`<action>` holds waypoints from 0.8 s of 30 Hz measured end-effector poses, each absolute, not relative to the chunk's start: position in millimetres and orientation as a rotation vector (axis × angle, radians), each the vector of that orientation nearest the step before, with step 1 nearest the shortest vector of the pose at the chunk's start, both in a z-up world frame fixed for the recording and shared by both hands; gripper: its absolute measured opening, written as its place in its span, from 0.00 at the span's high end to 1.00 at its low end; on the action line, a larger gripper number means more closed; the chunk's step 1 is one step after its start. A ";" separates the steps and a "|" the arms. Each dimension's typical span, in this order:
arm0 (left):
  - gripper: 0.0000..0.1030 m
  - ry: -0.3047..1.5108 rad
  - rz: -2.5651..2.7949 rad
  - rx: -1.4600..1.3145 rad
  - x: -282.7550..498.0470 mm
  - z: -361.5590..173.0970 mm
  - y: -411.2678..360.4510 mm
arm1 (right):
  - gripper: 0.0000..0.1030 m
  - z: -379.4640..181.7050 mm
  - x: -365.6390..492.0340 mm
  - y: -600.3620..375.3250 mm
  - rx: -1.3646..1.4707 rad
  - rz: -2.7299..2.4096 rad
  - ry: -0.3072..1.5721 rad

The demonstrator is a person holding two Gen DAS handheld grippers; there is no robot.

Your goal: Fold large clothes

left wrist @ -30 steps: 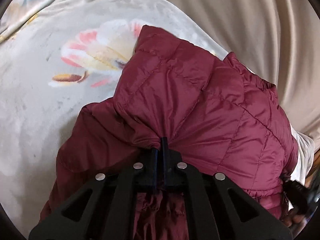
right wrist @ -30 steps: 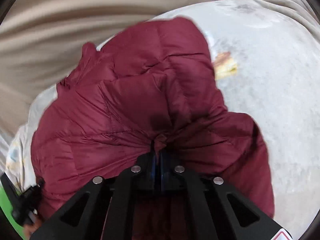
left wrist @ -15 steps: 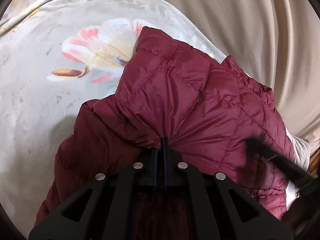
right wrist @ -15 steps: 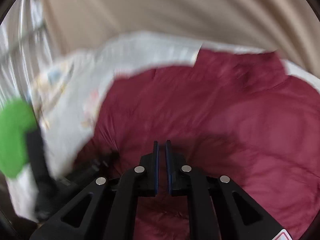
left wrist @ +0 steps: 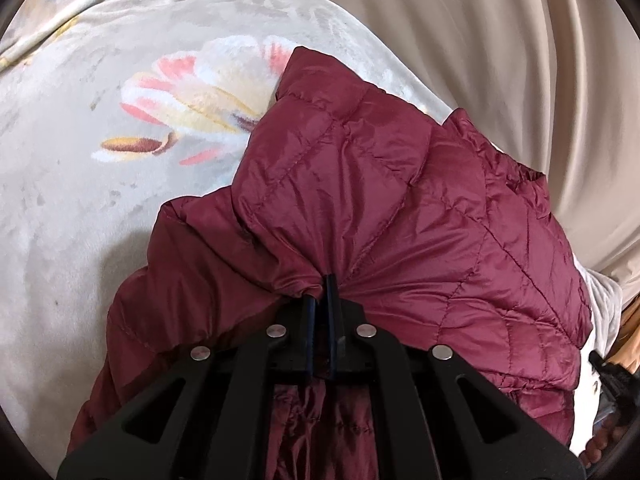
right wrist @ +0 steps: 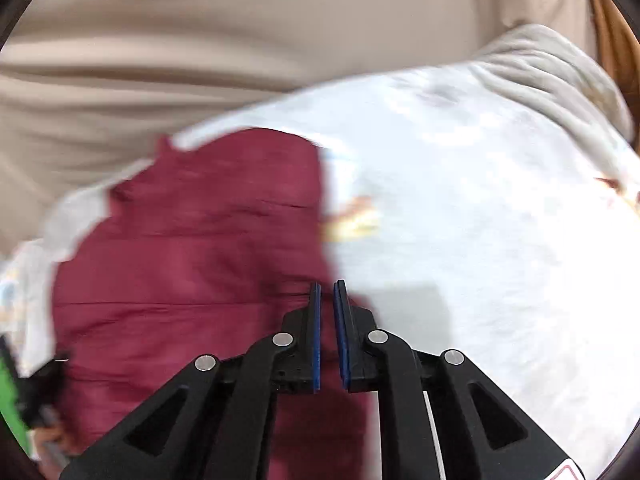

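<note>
1. Maroon quilted fabric of the jacket [left wrist: 400, 208] is pinched between the fingers of the left tool [left wrist: 320, 292], which is clenched on a gathered fold exactly as it was a second ago.
2. Nothing is held by the right tool [right wrist: 327, 292]: a narrow gap is seen between its blue-padded fingers [right wrist: 316, 320], whereas a second ago a fold of the jacket was gripped there.
3. The right view has been swung since half a second ago: the jacket [right wrist: 192, 272] is now seen at the left and the pale blanket [right wrist: 480, 240] at the right, with heavy motion blur.
4. The jacket is spread in a folded heap on the flower-printed blanket [left wrist: 100, 160], which covers the surface below; a beige curtain [left wrist: 500, 40] is seen behind.
5. Relative to the left tool, the bulk of the jacket is lying ahead and to the right, with a layer hanging under the tool body.
6. Relative to the right tool, the jacket is lying below and to the left; contact with the fingertips cannot be judged.
</note>
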State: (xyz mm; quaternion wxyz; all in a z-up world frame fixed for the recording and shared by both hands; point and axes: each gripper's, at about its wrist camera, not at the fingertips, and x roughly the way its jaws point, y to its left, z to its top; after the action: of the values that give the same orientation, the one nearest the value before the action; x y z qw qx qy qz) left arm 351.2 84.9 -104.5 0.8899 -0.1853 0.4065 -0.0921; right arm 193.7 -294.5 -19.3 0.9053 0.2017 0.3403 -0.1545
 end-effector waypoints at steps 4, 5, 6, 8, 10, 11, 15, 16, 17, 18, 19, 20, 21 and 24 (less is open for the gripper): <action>0.95 0.845 -0.185 -0.368 353.3 -103.2 80.9 | 0.99 -53.4 232.8 -266.1 0.279 -0.281 0.825; 0.95 0.845 -0.187 -0.370 353.8 -103.2 80.8 | 1.00 -61.5 233.8 -272.2 0.272 -0.304 0.840; 0.95 0.845 -0.189 -0.373 354.2 -103.4 81.2 | 1.00 -66.7 226.6 -285.3 0.332 -0.312 0.821; 0.95 0.844 -0.194 -0.387 355.3 -103.7 83.5 | 1.00 -62.1 200.8 -311.9 0.425 -0.462 0.811; 0.95 0.847 -0.190 -0.380 350.2 -99.6 88.2 | 1.00 -51.9 168.1 -326.2 0.463 -0.508 0.798; 0.94 0.850 -0.184 -0.368 345.1 -95.9 91.7 | 0.93 -45.1 151.7 -329.0 0.477 -0.516 0.790; 0.51 0.874 -0.170 -0.403 305.2 -74.8 136.1 | 0.82 -17.6 70.3 -314.0 0.476 -0.463 0.771; 0.46 0.877 -0.160 -0.434 292.5 -70.2 154.3 | 0.78 -16.6 55.4 -305.9 0.475 -0.451 0.777; 0.42 0.883 -0.142 -0.447 282.2 -66.5 169.0 | 0.65 -19.4 35.0 -306.9 0.476 -0.446 0.787; 0.38 0.903 -0.120 -0.446 272.8 -63.9 183.0 | 0.58 -23.5 16.3 -298.8 0.472 -0.443 0.801; 0.36 0.938 -0.108 -0.456 262.5 -63.2 198.1 | 0.55 -25.5 2.9 -292.4 0.464 -0.440 0.817; 0.34 0.967 -0.116 -0.474 255.0 -64.0 209.4 | 0.48 -28.6 -18.4 -281.7 0.457 -0.442 0.839; 0.29 0.986 -0.123 -0.488 250.2 -64.4 215.4 | 0.46 -32.3 -32.0 -271.3 0.460 -0.437 0.852; 0.28 1.094 -0.161 -0.530 226.5 -77.1 228.9 | 0.37 -44.3 -71.0 -261.6 0.507 -0.415 0.883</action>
State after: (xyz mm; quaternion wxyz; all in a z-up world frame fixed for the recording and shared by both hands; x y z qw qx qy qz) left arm 226.5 228.9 -77.1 0.8178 -0.2486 0.5135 -0.0754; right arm -71.0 -261.6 -44.3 0.8527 0.2409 0.4195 -0.1972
